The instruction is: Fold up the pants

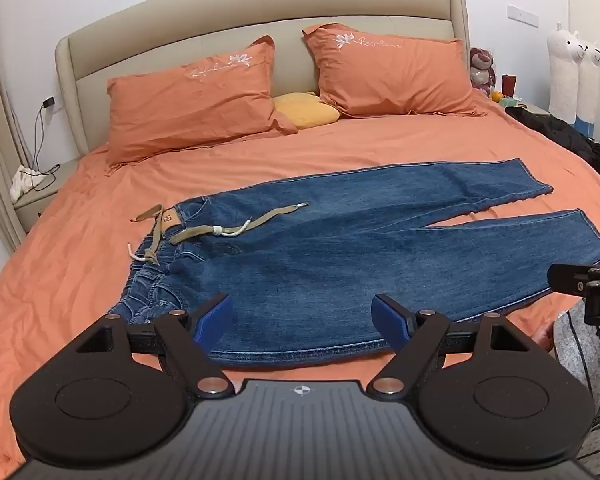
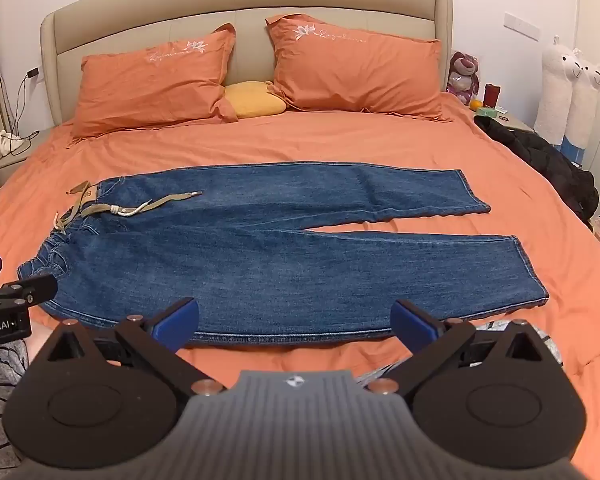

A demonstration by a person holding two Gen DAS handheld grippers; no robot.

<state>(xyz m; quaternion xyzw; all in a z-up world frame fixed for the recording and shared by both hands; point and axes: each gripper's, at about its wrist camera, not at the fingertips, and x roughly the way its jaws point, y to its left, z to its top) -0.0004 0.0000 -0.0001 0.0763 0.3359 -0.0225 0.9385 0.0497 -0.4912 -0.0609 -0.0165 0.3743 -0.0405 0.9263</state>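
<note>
Blue pants (image 2: 268,248) lie flat on the bed (image 2: 340,140), long axis crosswise to both jaws: waistband beyond the left gripper (image 1: 302,316), leg hems beyond the right gripper (image 2: 294,326). Both jaws wide, empty, above the near side seam.

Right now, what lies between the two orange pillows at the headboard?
A yellow cushion sits in the gap between the left orange pillow and the right orange pillow, seen in both wrist views.

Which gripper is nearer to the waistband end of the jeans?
Left. The left gripper hangs open over the near edge by the waistband; the right gripper hangs open further along, toward the leg cuffs.
</note>
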